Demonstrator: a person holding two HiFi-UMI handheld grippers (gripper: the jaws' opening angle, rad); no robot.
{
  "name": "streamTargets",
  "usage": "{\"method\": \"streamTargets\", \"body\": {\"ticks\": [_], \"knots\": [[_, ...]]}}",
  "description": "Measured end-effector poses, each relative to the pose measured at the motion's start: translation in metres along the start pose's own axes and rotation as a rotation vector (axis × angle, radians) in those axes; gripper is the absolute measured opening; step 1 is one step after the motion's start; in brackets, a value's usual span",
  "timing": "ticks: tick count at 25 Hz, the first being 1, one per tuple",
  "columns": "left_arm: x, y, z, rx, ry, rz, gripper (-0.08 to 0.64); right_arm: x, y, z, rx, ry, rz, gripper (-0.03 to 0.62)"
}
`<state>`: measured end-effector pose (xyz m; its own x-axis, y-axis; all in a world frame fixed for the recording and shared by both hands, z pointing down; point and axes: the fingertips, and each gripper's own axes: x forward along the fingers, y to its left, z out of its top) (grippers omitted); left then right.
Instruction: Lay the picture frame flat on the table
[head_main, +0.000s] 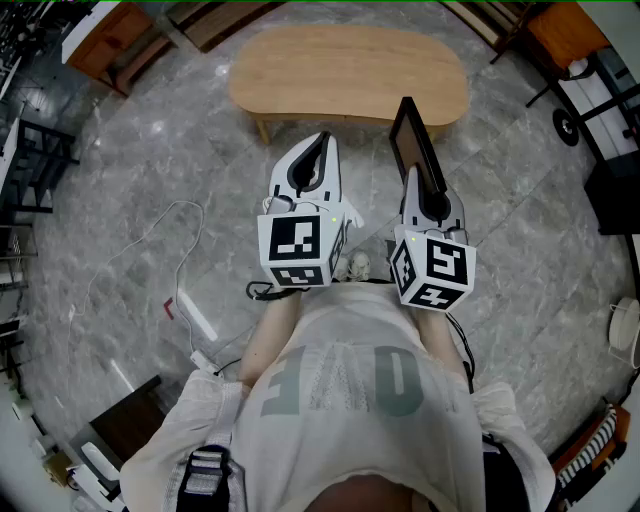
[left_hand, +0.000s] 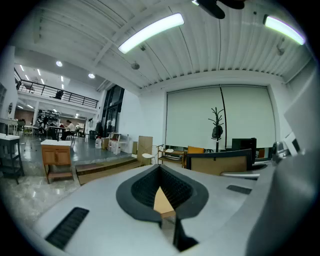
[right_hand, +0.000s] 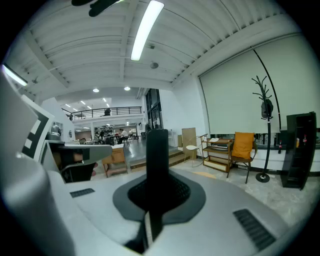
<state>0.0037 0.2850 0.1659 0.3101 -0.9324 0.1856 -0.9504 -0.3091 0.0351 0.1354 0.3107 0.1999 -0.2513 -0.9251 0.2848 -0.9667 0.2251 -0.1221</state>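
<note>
The picture frame (head_main: 415, 150) is a thin dark panel standing upright on edge in the air, just short of the near right end of the oval wooden table (head_main: 350, 70). My right gripper (head_main: 412, 182) is shut on its lower edge. In the right gripper view the frame (right_hand: 157, 160) rises as a narrow black bar out of the closed pads. My left gripper (head_main: 318, 145) hovers to the left of the frame, level with it and apart from it. Its jaws are shut on nothing, and a sliver of tan table (left_hand: 162, 200) shows through the notch in its pads.
Grey marble floor surrounds the table. A white cable (head_main: 180, 250) trails on the floor at left. Wooden furniture (head_main: 110, 40) stands at the far left, and a chair base (head_main: 570, 125) at the far right. An orange chair (right_hand: 243, 145) and a coat stand (right_hand: 265, 110) are further off.
</note>
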Motion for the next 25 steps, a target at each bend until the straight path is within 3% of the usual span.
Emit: {"method": "streamTargets", "body": {"ticks": [25], "knots": [[0.027,0.012,0.016,-0.026,-0.057,0.131,0.009,0.021,-0.048,0.019,0.017,-0.084,0.067,0.017]]}}
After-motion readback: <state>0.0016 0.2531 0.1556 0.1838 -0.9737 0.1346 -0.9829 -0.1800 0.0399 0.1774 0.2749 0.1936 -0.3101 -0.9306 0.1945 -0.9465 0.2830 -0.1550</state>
